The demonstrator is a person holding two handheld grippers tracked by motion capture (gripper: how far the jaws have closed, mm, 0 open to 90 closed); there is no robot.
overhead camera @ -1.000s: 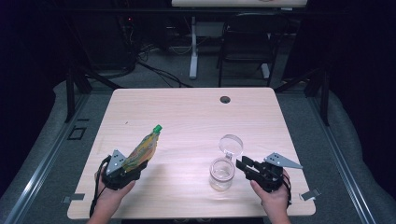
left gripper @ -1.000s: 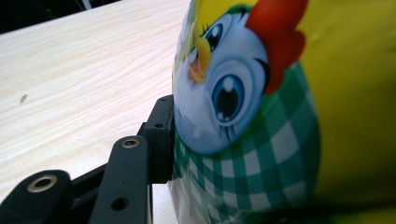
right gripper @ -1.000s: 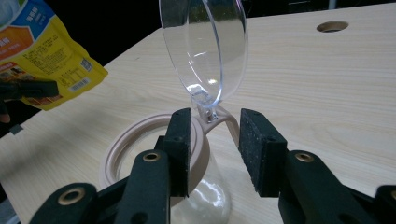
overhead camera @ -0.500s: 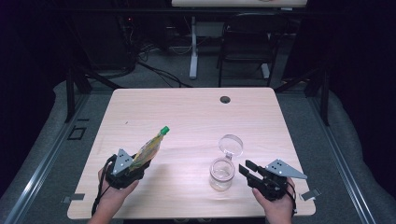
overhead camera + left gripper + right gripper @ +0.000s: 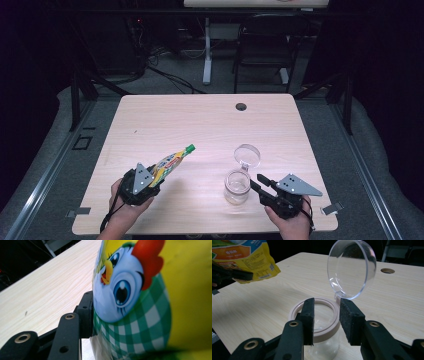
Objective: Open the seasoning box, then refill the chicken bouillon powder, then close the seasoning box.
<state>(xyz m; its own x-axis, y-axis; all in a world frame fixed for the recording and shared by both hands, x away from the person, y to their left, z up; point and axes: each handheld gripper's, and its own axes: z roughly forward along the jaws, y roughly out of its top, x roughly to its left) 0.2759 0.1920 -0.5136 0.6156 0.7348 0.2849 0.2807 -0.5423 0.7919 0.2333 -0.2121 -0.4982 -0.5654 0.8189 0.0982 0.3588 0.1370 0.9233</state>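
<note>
High view: your left gripper [image 5: 150,178] clamps the spouted pouch [image 5: 171,161] above the tabletop [image 5: 200,125]; the flip-lid jar [image 5: 236,186] stands open, unfilled.
Left gripper view: fingers [image 5: 86,313] pinch the pouch [image 5: 130,302].
Right gripper view: your right gripper [image 5: 326,320] has been narrowing, its fingers [image 5: 308,320] straddling the jar's rim [image 5: 295,308], not gripping. Pouring remains.

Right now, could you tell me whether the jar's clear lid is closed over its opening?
No, the clear lid stands flipped up on its hinge behind the jar, leaving the pinkish rim open.
</note>
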